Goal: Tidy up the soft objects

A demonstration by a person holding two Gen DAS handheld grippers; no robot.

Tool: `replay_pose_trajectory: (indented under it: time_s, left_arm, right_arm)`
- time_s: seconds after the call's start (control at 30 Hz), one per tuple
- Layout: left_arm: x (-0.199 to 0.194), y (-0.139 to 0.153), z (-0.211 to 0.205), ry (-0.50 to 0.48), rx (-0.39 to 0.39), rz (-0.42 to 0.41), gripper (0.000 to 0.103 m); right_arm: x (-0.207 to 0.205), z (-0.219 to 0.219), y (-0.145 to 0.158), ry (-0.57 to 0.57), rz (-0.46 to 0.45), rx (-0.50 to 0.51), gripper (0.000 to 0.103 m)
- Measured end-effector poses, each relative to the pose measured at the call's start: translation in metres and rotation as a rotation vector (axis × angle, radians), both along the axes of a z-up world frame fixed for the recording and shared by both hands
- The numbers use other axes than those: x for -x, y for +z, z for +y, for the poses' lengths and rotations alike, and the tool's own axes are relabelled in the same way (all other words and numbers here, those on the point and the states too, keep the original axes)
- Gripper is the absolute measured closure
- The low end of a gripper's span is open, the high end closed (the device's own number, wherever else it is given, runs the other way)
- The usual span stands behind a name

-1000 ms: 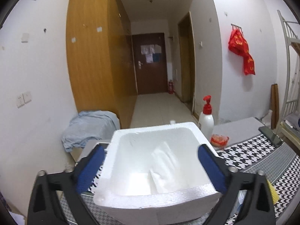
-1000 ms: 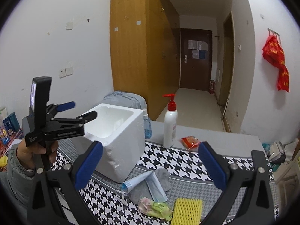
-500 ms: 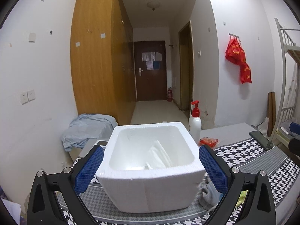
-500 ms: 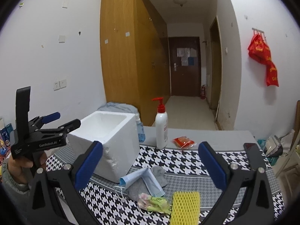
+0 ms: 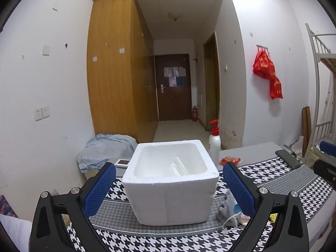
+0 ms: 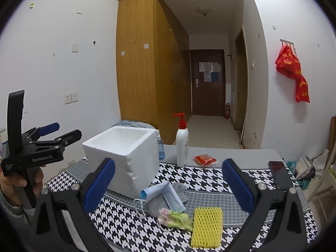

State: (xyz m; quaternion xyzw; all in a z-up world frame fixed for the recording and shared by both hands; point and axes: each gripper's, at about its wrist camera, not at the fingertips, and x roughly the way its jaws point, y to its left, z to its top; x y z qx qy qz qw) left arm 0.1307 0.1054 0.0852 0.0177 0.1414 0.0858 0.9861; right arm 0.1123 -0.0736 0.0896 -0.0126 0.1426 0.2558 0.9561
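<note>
Both grippers, left (image 5: 169, 187) and right (image 6: 168, 180), hover with fingers spread and empty; mask (image 6: 163, 195) and sponge (image 6: 206, 226) await boxing beside the box (image 6: 124, 153).

White foam box (image 6: 126, 157), black-and-white houndstooth worktop (image 6: 210, 180) cover with grey bands, pale blue face mask (image 6: 166, 195), grey sock (image 6: 180, 191), yellow mesh sleeve (image 6: 206, 229), green-pink wrapper (image 6: 174, 217), red-capped white pump bottle (image 6: 182, 145), red packet (image 6: 204, 160).
</note>
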Motion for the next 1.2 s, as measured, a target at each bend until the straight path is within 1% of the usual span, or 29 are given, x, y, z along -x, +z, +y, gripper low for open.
replay_pose_trajectory:
  time_s: [0.1,0.2,0.37,0.43,0.6,0.7,0.77,0.9,1.0,1.1,1.2]
  left_arm:
    - [0.01,-0.001,-0.001,0.021,0.02,-0.029,0.001]
    - [0.02,-0.004,-0.004,0.017,0.032,-0.039,0.001]
    - [0.031,-0.017,-0.012,0.014,0.011,-0.055,0.001]
    - [0.037,-0.024,-0.017,-0.006,0.008,-0.062,0.001]
    - [0.052,-0.041,-0.021,-0.019,0.04,-0.084,0.001]
    - [0.064,-0.05,-0.022,0.019,0.055,-0.121,0.001]
    - [0.071,-0.057,-0.022,0.015,0.057,-0.135,0.001]
    - [0.074,-0.069,-0.027,0.004,0.052,-0.125,0.001]
    - [0.073,-0.078,-0.03,-0.016,0.053,-0.118,0.001]
    - [0.072,-0.086,-0.033,-0.04,0.051,-0.102,0.001]
    - [0.069,-0.096,-0.031,-0.038,0.064,-0.082,0.001]
  right_arm:
    - [0.011,-0.004,0.0,0.001,-0.017,-0.002,0.0]
    - [0.02,-0.007,-0.006,-0.013,-0.036,-0.005,0.0]
    - [0.032,-0.01,-0.015,-0.025,-0.051,0.001,0.0]
    - [0.035,-0.012,-0.019,-0.028,-0.059,-0.002,0.0]
    - [0.044,-0.016,-0.036,-0.038,-0.072,0.002,0.0]
    - [0.047,-0.018,-0.049,-0.031,-0.068,-0.003,0.0]
    - [0.048,-0.02,-0.057,-0.034,-0.063,-0.01,0.0]
    - [0.048,-0.024,-0.072,-0.054,-0.046,-0.026,0.0]
    - [0.045,-0.029,-0.081,-0.049,-0.023,-0.05,0.0]
    - [0.047,-0.033,-0.09,-0.04,-0.036,-0.061,0.0]
    - [0.042,-0.035,-0.096,-0.05,-0.015,-0.059,0.0]
